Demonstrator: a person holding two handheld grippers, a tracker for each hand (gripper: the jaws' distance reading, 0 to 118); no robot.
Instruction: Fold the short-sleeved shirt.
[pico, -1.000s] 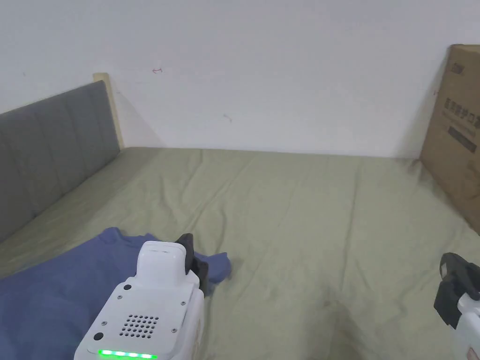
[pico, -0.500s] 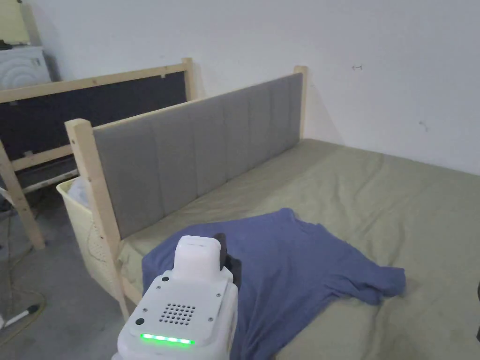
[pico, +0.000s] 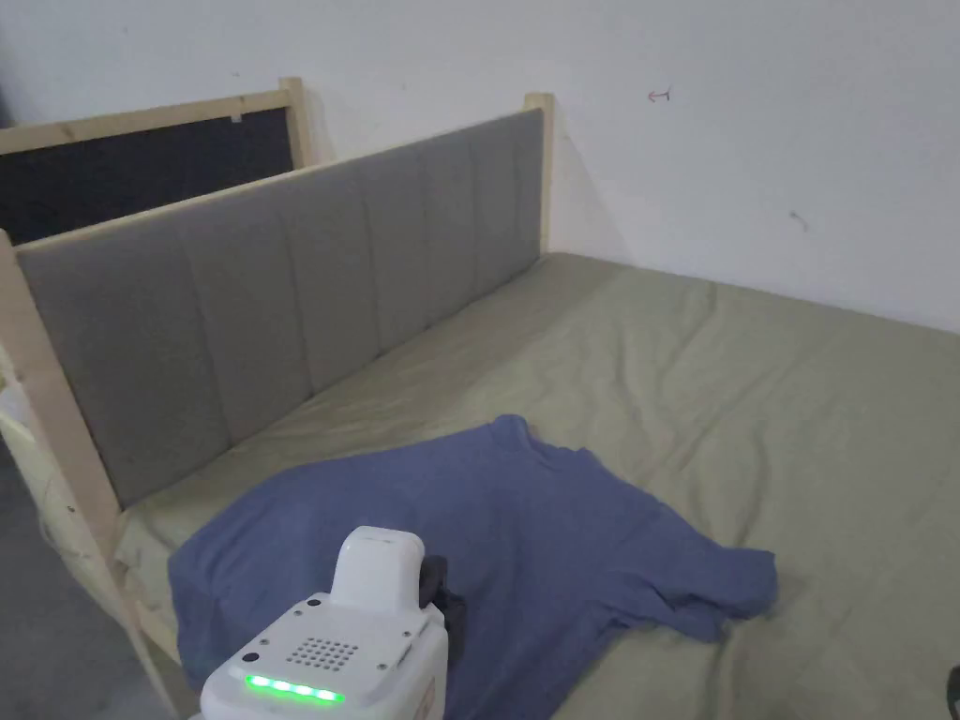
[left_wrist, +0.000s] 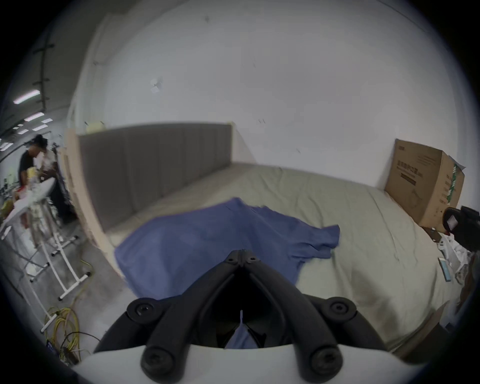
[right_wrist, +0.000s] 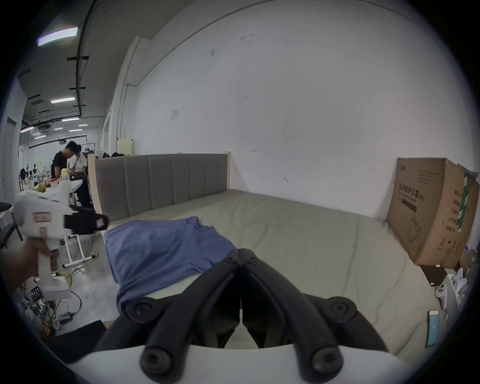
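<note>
Left gripper (left_wrist: 242, 256) hovers over the near edge of the blue short-sleeved shirt (pico: 487, 534), its jaws brought tip to tip with nothing between them; a scrap of blue shows low behind the linkage in the left gripper view, though whether that is cloth lying underneath or something snagged is hard to say from that angle. The right gripper (right_wrist: 241, 253) is likewise closed and empty, held back off the near right of the olive bedsheet (pico: 750, 394), well apart from the garment.

Over the last second the head camera has swung from the bare middle of the bed towards its left end, so the whole shirt and the grey padded headboard (pico: 281, 291) have come into view. In that same stretch the left gripper has gone from near the sleeve to a spot nearer the body and hem, and part of that shift may be the camera's own turn.

The shirt lies spread but rumpled near the headboard end, collar pointing towards the wall, one sleeve (pico: 741, 586) bunched out to the right, and the near hem spilling over the mattress edge. No fold has been made yet. My reading is that the garment needs pulling fully onto the bed and smoothing first, and both grippers must open before either can take a corner.
</note>
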